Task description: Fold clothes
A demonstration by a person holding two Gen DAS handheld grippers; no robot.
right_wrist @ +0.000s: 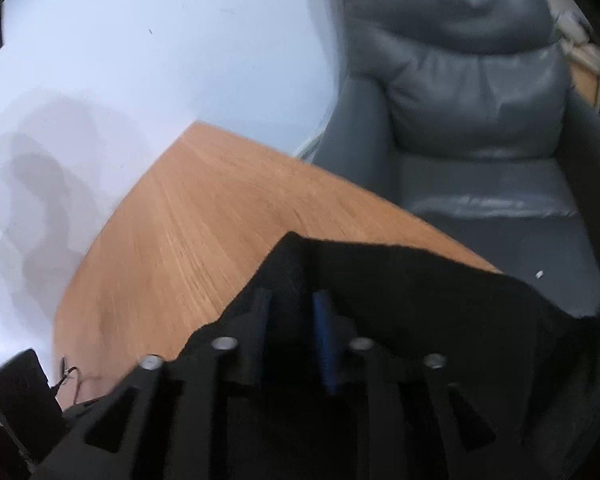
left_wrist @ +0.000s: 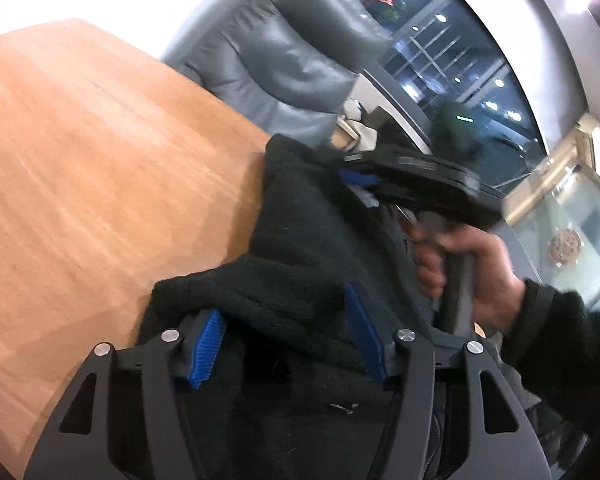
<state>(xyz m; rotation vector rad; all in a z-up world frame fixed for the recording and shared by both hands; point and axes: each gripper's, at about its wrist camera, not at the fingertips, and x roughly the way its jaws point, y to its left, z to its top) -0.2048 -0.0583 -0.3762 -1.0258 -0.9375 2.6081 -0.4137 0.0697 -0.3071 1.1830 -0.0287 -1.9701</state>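
Observation:
A black fleece garment (left_wrist: 300, 240) lies bunched at the near right corner of the wooden table (left_wrist: 100, 160). My left gripper (left_wrist: 284, 304) is open, its blue pads (left_wrist: 206, 344) set wide on either side of a raised fold, and their faces show bare. Further along the cloth, a person's hand (left_wrist: 480, 272) holds my right gripper (left_wrist: 360, 184) down at the garment's far edge. In the right wrist view the garment (right_wrist: 420, 300) rises to a corner just ahead of my right gripper (right_wrist: 292, 294). Its jaws stand partly apart, with dark cloth between the pads (right_wrist: 324, 340).
A grey leather armchair (left_wrist: 280, 60) (right_wrist: 480, 120) stands close behind the table's (right_wrist: 200, 220) far edge. A white wall runs along the left side. A black device (right_wrist: 20, 392) with thin wires lies at the near left. A glass cabinet (left_wrist: 572, 232) stands at the right.

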